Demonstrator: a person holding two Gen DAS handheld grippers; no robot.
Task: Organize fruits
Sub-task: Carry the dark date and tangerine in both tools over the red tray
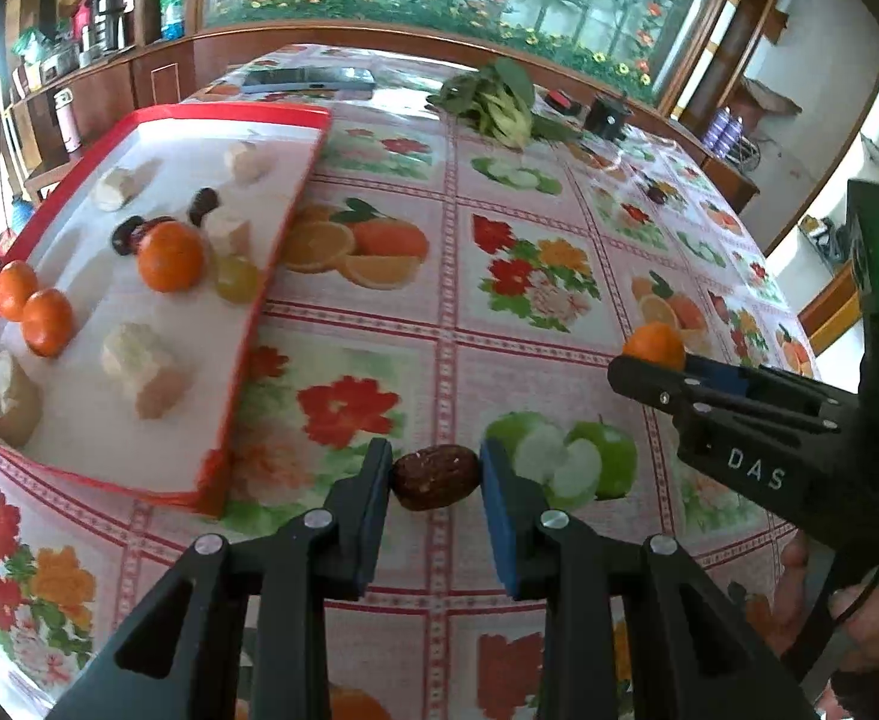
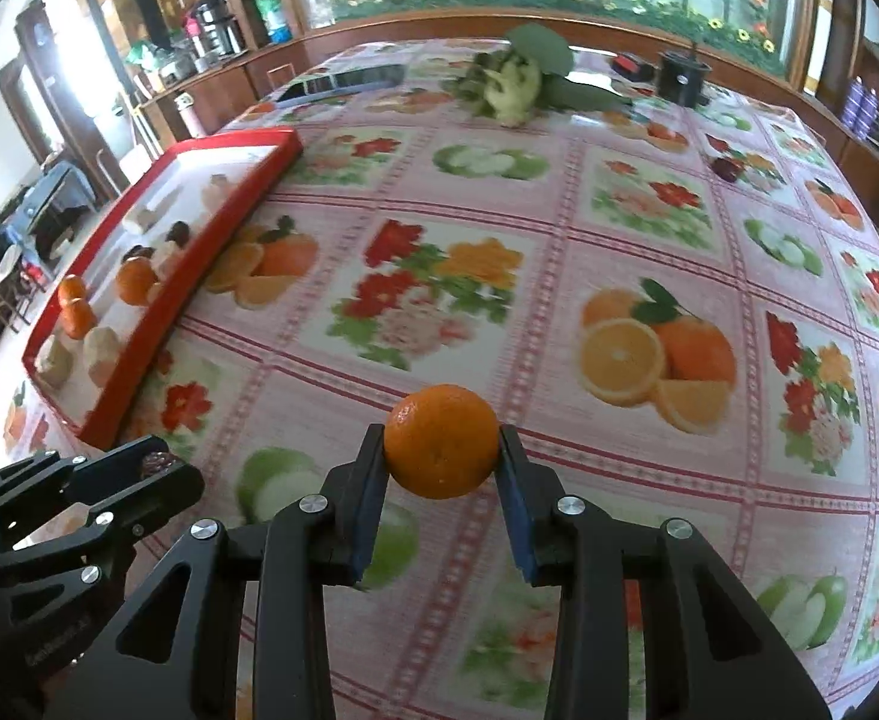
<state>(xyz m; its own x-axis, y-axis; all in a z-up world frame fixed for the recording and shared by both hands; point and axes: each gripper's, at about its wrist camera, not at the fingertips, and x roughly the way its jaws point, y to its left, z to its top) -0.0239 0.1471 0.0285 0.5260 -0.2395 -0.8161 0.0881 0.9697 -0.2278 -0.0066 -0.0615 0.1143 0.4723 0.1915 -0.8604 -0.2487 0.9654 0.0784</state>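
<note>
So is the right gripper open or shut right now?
Shut: the right gripper presses both pads against the tangerine, holding it above the tablecloth.

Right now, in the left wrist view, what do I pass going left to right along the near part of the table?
Red tray → left gripper holding the brown date → right gripper holding a tangerine.

A table with a fruit-print tablecloth point(image 2: 499, 312) bears a red tray point(image 1: 247, 330), leafy greens point(image 1: 499, 105) and a phone point(image 1: 310, 81).
</note>
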